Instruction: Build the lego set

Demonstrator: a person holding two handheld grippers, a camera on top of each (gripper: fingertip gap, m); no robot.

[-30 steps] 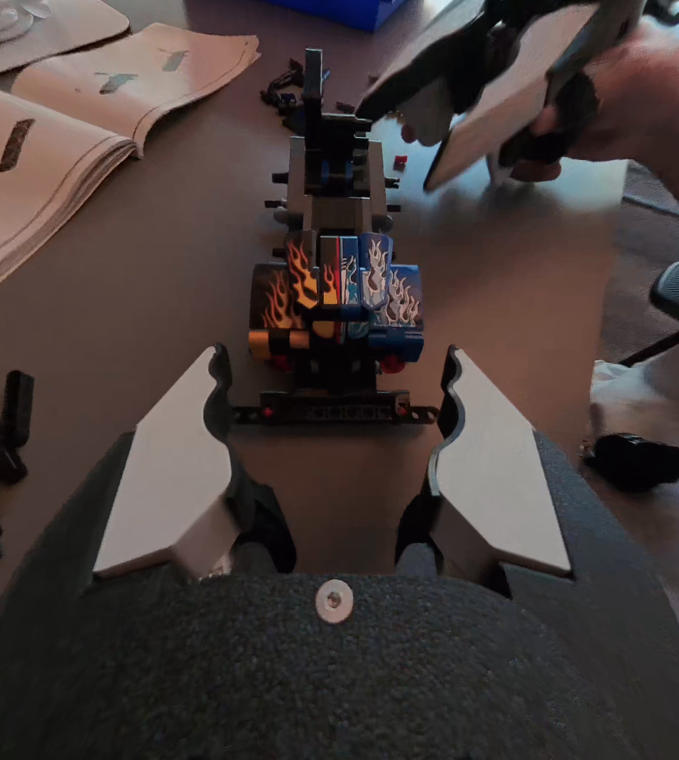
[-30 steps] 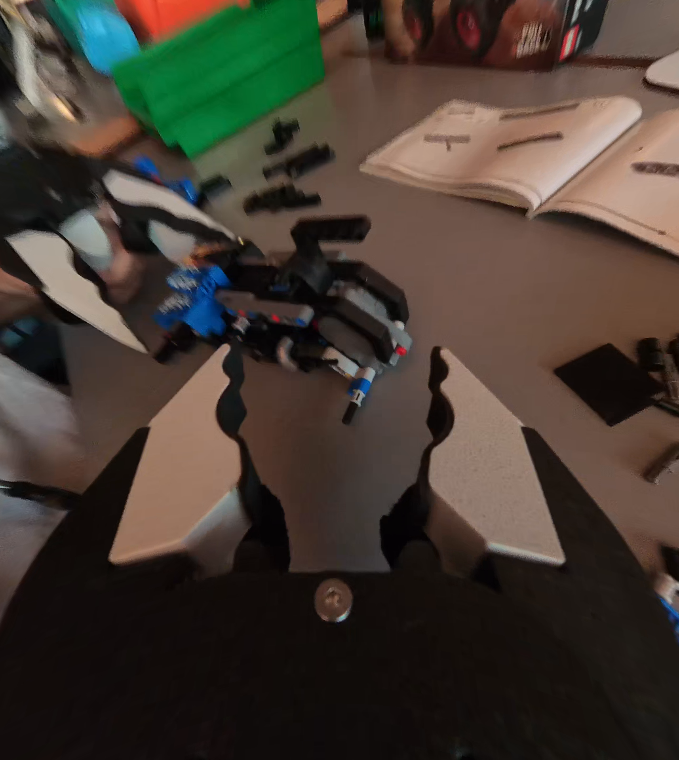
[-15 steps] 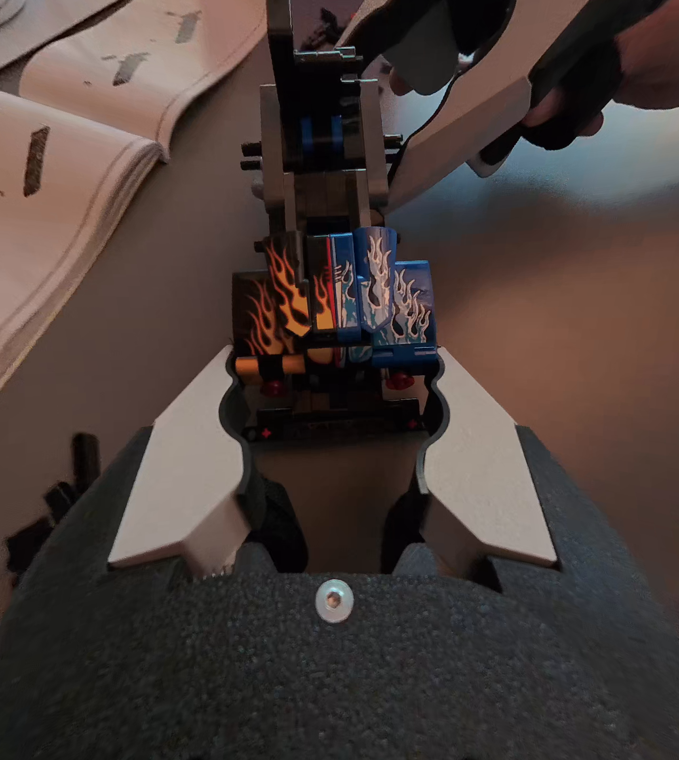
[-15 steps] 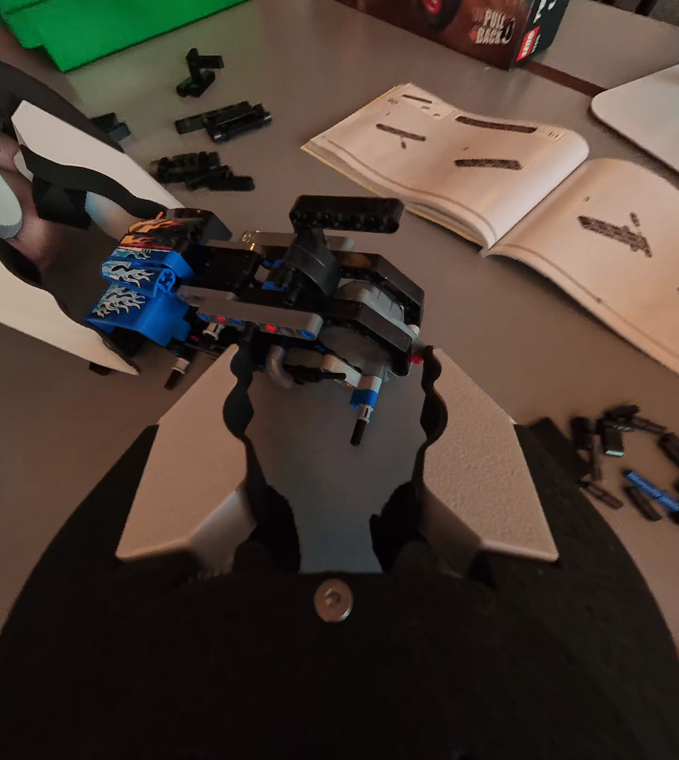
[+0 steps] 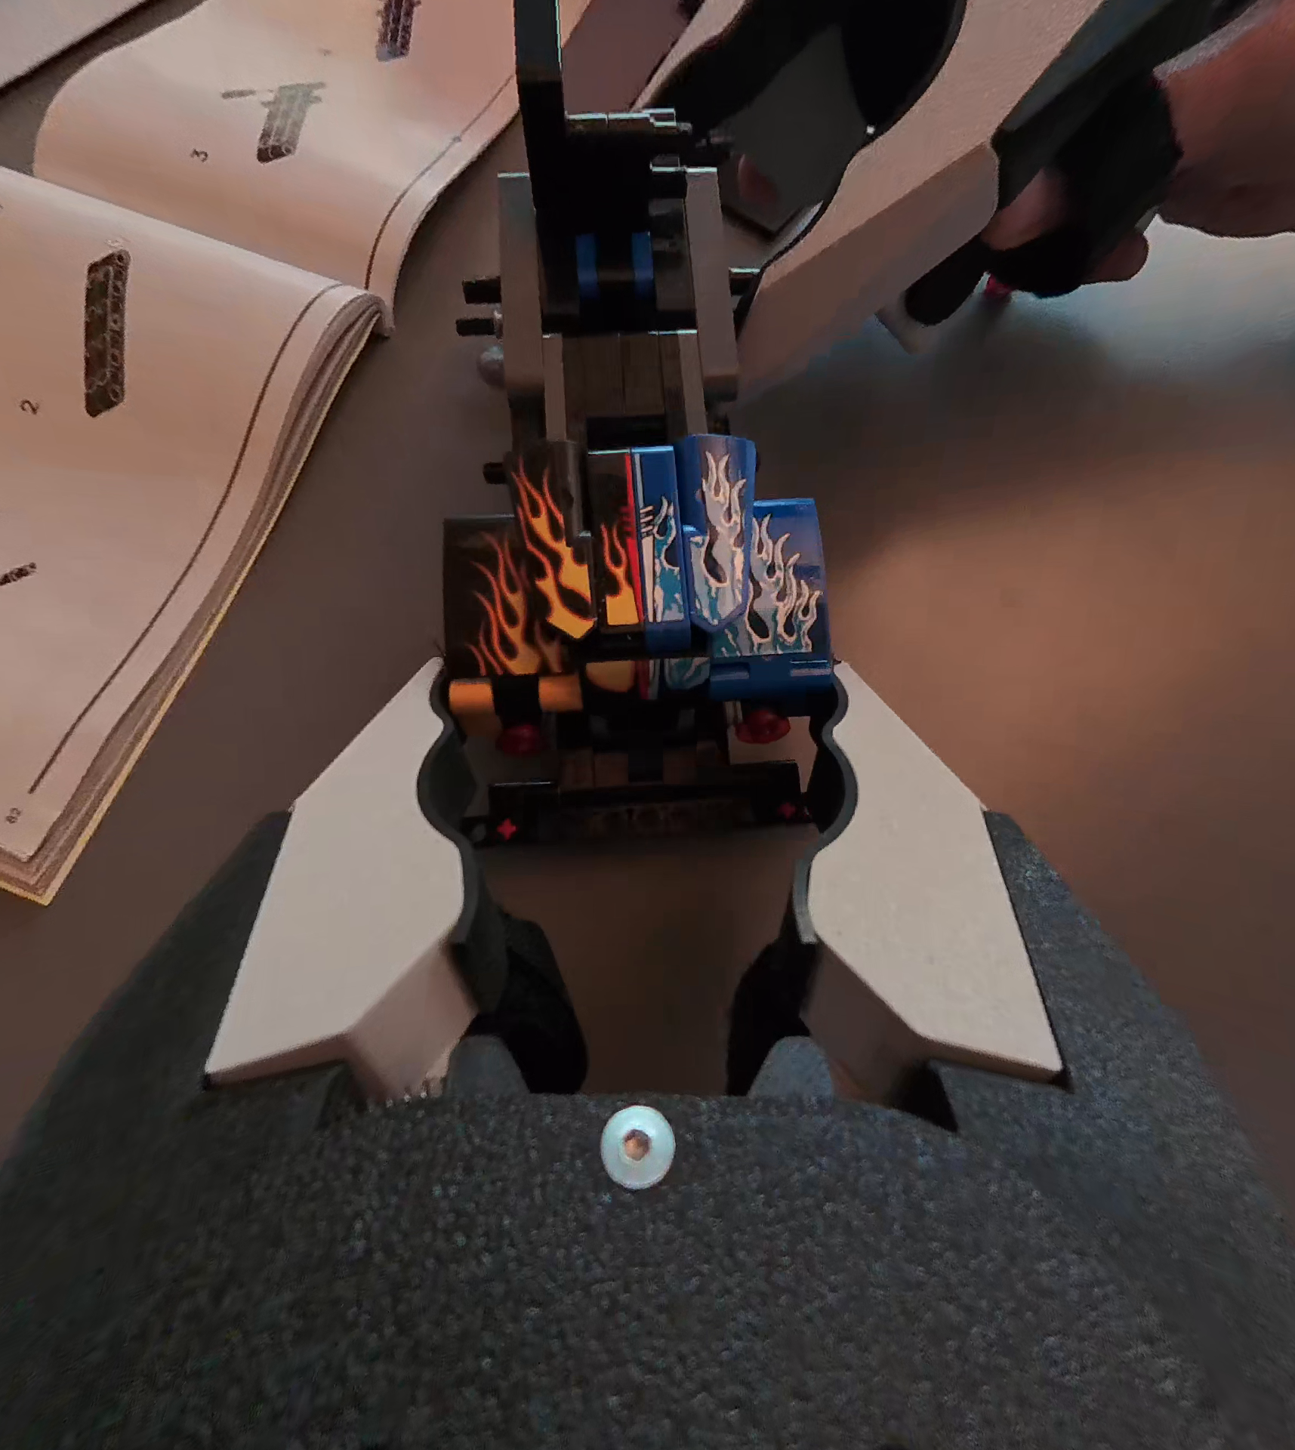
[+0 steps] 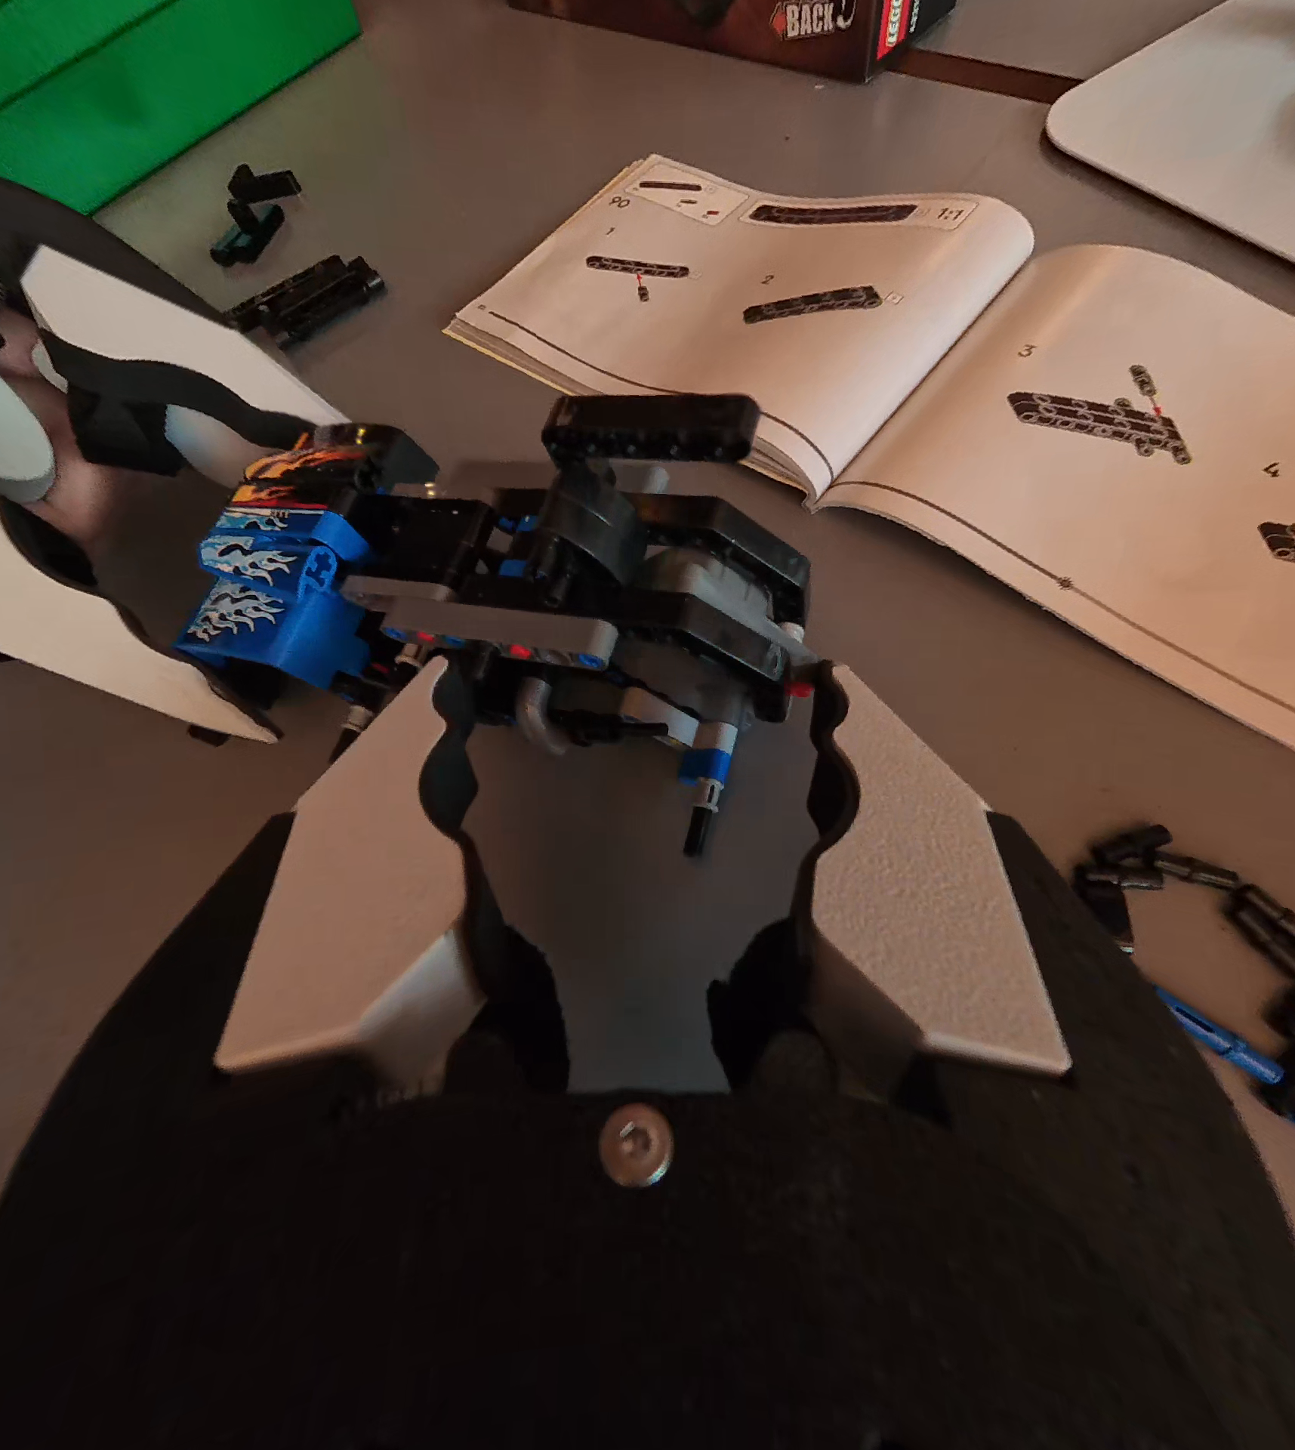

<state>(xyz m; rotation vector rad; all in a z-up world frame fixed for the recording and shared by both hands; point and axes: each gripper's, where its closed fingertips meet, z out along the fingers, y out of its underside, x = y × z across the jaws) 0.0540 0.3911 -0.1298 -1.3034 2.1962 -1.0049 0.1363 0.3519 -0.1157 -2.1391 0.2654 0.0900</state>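
Black-and-blue flame-decorated lego truck (image 5: 632, 565): one, seemingly clamped between left tongs (image 5: 634, 706), closer than before; right tongs (image 6: 632, 706) spread apart.

- The worktop (image 6: 942, 690) is a flat, plain grey-brown surface.
- A part-built lego model (image 6: 550, 596) with flame-printed panels stands on it near the middle.
- An open instruction booklet (image 6: 903, 329) lies flat just behind the model.
- Loose black pieces (image 6: 299, 298) lie between the booklet and a green bin (image 6: 79, 86).
- More black and blue pieces (image 6: 1271, 981) are scattered apart from the model.
- A dark set box (image 6: 785, 31) stands at the far edge.
- A pale flat mat (image 6: 1177, 133) lies beside the box.
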